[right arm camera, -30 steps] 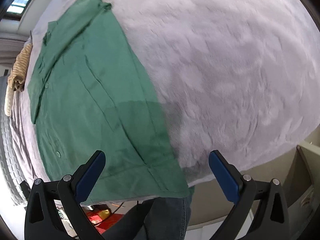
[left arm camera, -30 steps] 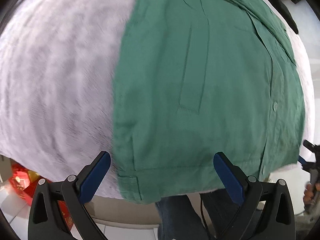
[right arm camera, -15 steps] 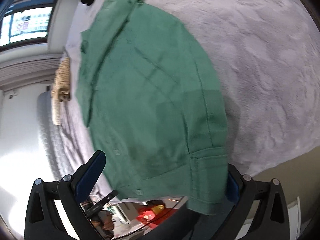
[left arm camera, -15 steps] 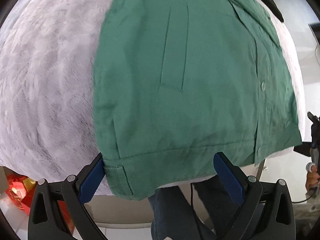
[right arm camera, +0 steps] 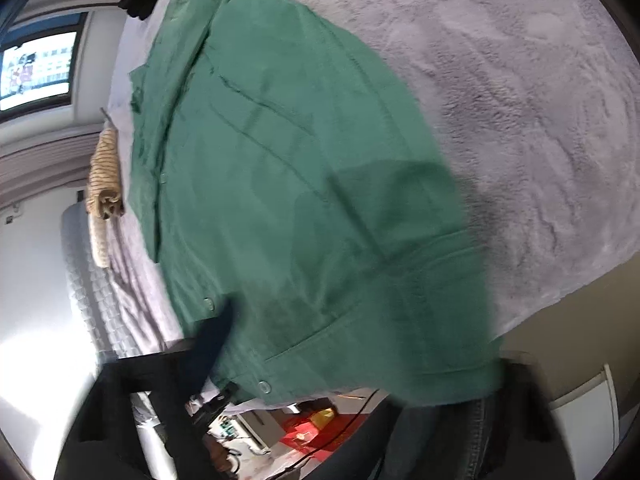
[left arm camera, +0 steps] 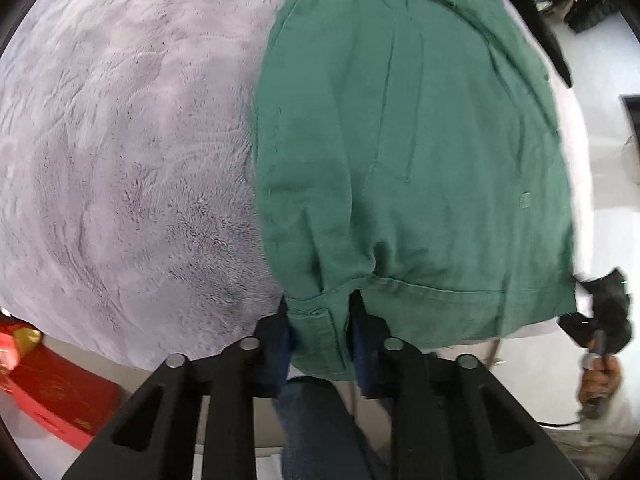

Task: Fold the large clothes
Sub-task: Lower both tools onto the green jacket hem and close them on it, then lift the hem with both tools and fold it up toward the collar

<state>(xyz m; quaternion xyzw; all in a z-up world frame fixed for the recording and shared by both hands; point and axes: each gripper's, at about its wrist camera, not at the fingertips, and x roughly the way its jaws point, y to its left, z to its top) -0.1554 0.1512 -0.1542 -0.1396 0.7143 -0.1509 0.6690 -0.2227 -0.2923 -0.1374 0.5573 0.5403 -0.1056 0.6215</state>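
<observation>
Green shirt flat on grey fleece blanket, long axis running away from both claws. Left gripper closing on near hem corner; right gripper blurred, apparently clamped on opposite hem corner.

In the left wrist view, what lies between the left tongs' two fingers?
A corner of the green shirt's bottom hem, near the side slit, sits between the closing fingers of the left tongs, with the grey plush blanket beyond, as the left wrist view shows.

right hand-held gripper motion-blurred, hem of green shirt smeared
</observation>
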